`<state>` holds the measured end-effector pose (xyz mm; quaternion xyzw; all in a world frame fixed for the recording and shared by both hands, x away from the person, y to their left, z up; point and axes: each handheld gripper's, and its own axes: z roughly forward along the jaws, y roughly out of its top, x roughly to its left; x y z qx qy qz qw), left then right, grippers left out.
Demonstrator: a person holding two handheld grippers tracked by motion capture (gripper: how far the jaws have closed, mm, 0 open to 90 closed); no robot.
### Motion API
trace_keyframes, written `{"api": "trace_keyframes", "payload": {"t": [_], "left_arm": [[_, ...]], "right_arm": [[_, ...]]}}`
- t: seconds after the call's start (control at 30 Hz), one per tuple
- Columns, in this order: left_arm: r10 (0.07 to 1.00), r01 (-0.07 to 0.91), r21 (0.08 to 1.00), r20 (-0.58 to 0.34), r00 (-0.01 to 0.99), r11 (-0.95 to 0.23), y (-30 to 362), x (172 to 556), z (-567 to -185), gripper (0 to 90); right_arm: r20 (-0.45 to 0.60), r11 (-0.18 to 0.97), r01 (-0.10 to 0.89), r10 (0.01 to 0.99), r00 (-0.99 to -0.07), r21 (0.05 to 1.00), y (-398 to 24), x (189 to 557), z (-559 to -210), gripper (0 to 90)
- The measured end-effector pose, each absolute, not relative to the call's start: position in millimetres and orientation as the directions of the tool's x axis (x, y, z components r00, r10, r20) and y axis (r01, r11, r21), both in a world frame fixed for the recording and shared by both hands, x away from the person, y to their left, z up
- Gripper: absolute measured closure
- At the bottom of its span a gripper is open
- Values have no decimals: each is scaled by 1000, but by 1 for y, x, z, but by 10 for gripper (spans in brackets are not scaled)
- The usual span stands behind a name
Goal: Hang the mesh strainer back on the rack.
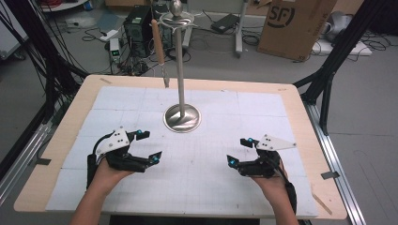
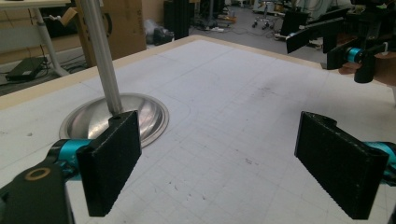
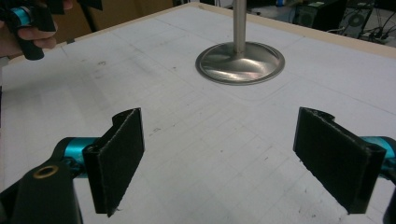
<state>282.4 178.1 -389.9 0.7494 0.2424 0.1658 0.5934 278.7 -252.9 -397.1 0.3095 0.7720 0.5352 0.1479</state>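
Note:
A tall metal stand [image 1: 181,65] rises from a round shiny base [image 1: 182,117] at the middle of the white mat. From its top ring hangs a wooden-handled tool [image 1: 159,47] with a thin metal tip. My left gripper [image 1: 149,146] rests low on the mat at the near left, jaws wide open and empty. My right gripper [image 1: 239,151] sits at the near right, also wide open and empty. The stand base [image 2: 114,117] lies beyond my left gripper's pads [image 2: 112,158]. The same base [image 3: 240,62] lies ahead of my right gripper's pads [image 3: 119,154].
The table [image 1: 70,117] has a bare wooden border around the gridded white mat [image 1: 202,154]. Behind it on the floor are a cardboard box [image 1: 293,23], a computer case [image 1: 136,28] and loose cables. Black frame legs [image 1: 328,70] stand at both sides.

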Motion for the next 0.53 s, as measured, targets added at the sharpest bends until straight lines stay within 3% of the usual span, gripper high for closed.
{"api": "trace_keyframes", "payload": {"t": [0.53], "left_arm": [[562,192,963,-55,825,-188,176,286,-394,153]], "right_arm": [[110,247,332,628,-771,910,-250,279,-400,157]]}}
